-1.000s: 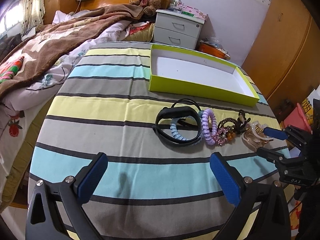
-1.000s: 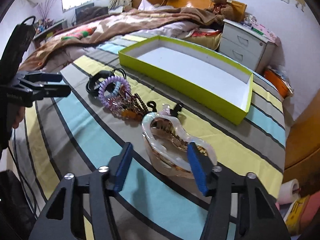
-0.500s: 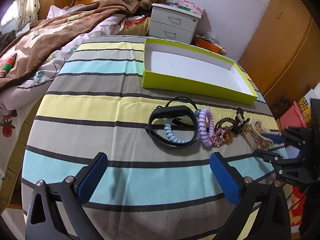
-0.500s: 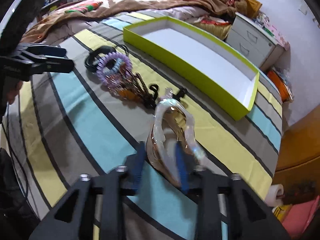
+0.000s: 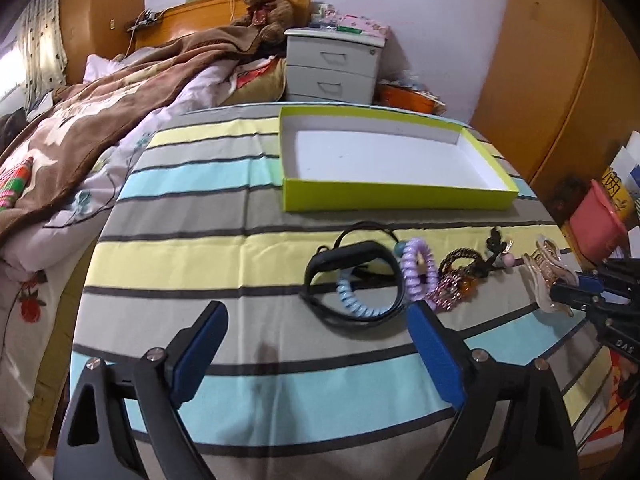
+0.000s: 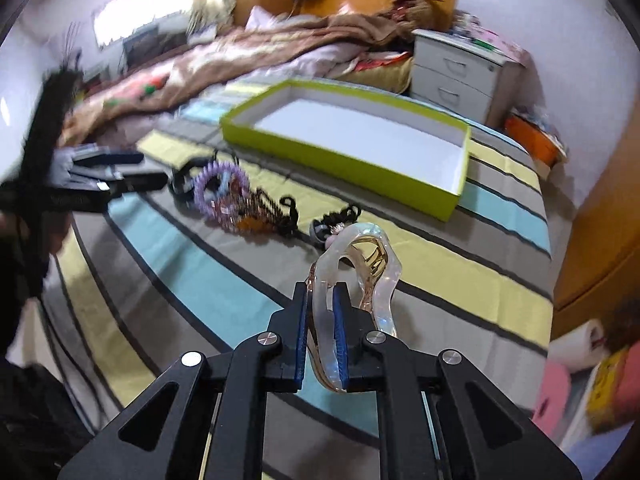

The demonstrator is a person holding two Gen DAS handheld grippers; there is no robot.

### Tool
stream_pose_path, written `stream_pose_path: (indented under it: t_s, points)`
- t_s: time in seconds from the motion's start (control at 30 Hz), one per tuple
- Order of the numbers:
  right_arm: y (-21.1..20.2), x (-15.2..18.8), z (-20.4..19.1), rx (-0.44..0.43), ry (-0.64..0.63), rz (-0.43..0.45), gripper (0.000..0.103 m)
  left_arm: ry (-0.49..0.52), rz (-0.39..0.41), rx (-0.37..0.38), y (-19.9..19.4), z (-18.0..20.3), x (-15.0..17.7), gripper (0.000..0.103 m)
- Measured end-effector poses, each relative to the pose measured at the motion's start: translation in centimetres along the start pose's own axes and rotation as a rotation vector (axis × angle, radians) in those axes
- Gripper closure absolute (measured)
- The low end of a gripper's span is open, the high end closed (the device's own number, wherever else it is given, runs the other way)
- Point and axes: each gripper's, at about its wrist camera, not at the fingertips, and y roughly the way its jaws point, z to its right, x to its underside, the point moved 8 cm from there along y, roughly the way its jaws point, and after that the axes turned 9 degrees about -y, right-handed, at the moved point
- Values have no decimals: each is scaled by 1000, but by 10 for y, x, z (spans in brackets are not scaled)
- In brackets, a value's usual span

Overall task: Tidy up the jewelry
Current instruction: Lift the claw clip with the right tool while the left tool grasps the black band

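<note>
Your right gripper point(image 6: 320, 320): jaws closing, pads pinching translucent pink-and-gold plastic hair claw point(image 6: 360, 264) above striped tablecloth point(image 6: 200, 264). Your left gripper point(image 5: 316, 356): jaws wide, narrowing, nothing between. Lettering on gripper bodies unreadable.

Both cameras look steeply down along their claws at the striped desk point(image 5: 200, 208). The left view sits farther back; the right, somewhat blurred, is close. Both share the green box point(image 5: 396, 194) point(image 6: 344, 160), bed point(image 5: 100, 120) and nightstand point(image 5: 332, 68).
</note>
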Motion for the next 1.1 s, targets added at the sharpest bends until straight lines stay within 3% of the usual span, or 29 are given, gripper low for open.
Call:
stream_pose_path:
  t_s: [0.1, 0.3, 0.4, 0.43, 0.5, 0.7, 0.8, 0.97, 1.03, 1.1]
  points:
    - [-6, 0, 1, -25, 43, 31, 91, 11, -3, -14, 6, 0, -7, 10]
    - [-12, 7, 3, 4, 76, 40, 91, -7, -29, -70, 23, -15, -15, 10]
    - [-17, 11, 2, -48, 101, 74, 91, -28, -38, -66, 28, -20, -20, 10]
    - [-14, 13, 5, -13, 115, 59, 91, -27, -36, -66, 29, -20, -22, 10]
    - [-12, 15, 10, 35, 114, 50, 91, 0, -43, -78, 33, -19, -21, 12]
    - [-15, 15, 11, 16, 136, 74, 91, 68, -47, -101, 43, -13, -21, 20]
    - [-15, 15, 13, 17, 148, 77, 91, 87, -65, -65, 48, -8, -21, 21]
    - [-14, 14, 14, 19, 166, 79, 91, 75, -87, -10, 49, -1, -18, 42]
    - [-13, 15, 14, 16, 170, 78, 91, 68, -84, 13, 46, 2, -17, 58]
    - [-13, 15, 15, 20, 172, 77, 91, 50, -80, 36, 43, 3, -16, 67]
